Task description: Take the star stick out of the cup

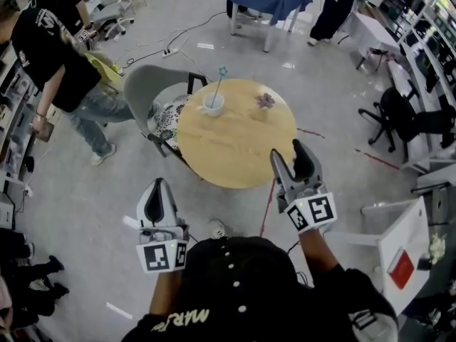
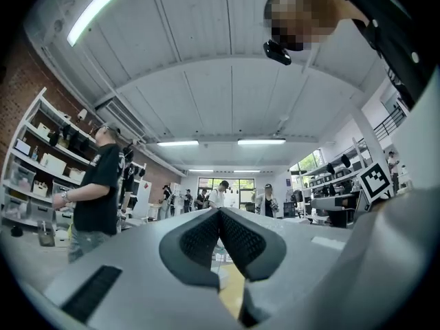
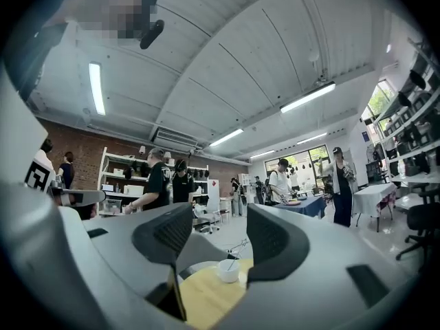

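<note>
On tbl (image 1: 235, 148), star stick (image 1: 218, 87) in cup (image 1: 212, 105); shirt txt (image 1: 182, 318) unreadable.

The operator wears a black top (image 1: 335, 298) with white lettering. The left gripper (image 1: 159, 184) and right gripper (image 1: 288, 152) have grey bodies, black ribbed pads (image 3: 165, 235) and black-and-white marker cubes (image 1: 162, 255).

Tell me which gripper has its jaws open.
The right gripper: its jaws stand apart, with the far-off white cup showing through the gap. The left gripper has its jaws closed tip to tip.
</note>
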